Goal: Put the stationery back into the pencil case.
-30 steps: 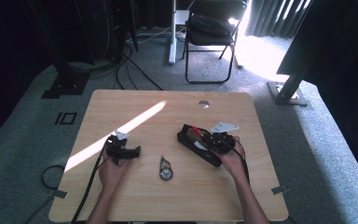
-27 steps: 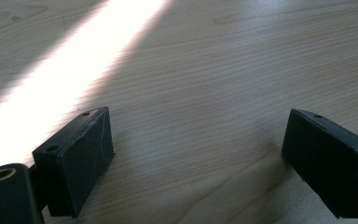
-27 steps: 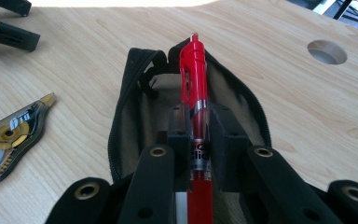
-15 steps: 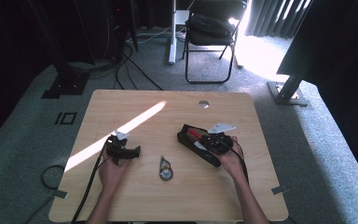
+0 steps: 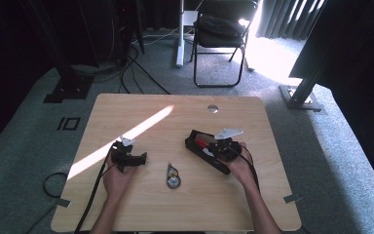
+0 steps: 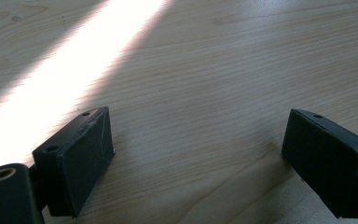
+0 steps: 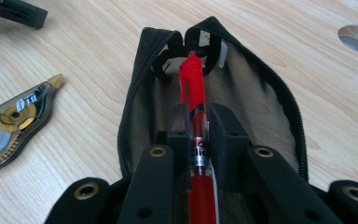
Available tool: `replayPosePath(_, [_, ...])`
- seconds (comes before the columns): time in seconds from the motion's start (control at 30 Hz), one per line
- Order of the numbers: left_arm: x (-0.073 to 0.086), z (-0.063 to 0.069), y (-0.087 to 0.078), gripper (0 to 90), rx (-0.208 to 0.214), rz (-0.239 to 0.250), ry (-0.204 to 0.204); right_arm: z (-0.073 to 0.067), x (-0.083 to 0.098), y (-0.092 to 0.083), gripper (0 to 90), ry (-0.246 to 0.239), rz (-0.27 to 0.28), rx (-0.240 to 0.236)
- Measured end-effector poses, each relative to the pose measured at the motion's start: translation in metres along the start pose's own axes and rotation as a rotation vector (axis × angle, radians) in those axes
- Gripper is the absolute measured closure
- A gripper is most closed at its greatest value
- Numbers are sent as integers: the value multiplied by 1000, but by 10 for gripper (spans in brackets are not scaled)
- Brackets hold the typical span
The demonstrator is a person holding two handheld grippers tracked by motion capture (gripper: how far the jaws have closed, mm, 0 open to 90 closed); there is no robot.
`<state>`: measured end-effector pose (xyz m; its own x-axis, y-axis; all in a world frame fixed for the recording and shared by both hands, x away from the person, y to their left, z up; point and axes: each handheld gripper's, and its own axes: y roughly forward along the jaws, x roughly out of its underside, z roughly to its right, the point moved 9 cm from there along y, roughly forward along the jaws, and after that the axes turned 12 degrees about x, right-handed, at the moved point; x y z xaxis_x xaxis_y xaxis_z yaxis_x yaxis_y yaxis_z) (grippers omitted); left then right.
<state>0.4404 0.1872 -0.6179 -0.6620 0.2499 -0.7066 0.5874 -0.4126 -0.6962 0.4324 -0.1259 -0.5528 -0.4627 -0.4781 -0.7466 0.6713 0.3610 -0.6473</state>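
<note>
The right gripper [image 7: 199, 135] grips a red pen [image 7: 193, 88] over the open pouch [image 7: 279, 116] ahead, probably to insert it; the left gripper [image 6: 196, 158] rests open on the surface [image 6: 214, 70].

Hardly any readable print here.
Red pen [image 7: 195, 116] has white lettering on its barrel, too cut off to read; correction tape roller [image 7: 14, 123] shows small marks, approx. "11", not sure.

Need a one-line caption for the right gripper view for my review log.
Right gripper shut on a red pen over an open black pencil case; correction tape lies beside it.
</note>
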Motion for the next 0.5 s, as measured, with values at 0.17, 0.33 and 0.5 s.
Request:
replayPosePath(0.17, [0, 0, 0, 89, 0, -1, 0, -1, 1, 1, 790, -3, -9, -4])
replayPosePath(0.33, [0, 0, 0, 89, 0, 0, 1, 0, 1, 1, 767, 4, -9, -7])
replayPosePath(0.5, [0, 0, 0, 89, 0, -1, 1, 1, 0, -1, 753, 8, -4, -8])
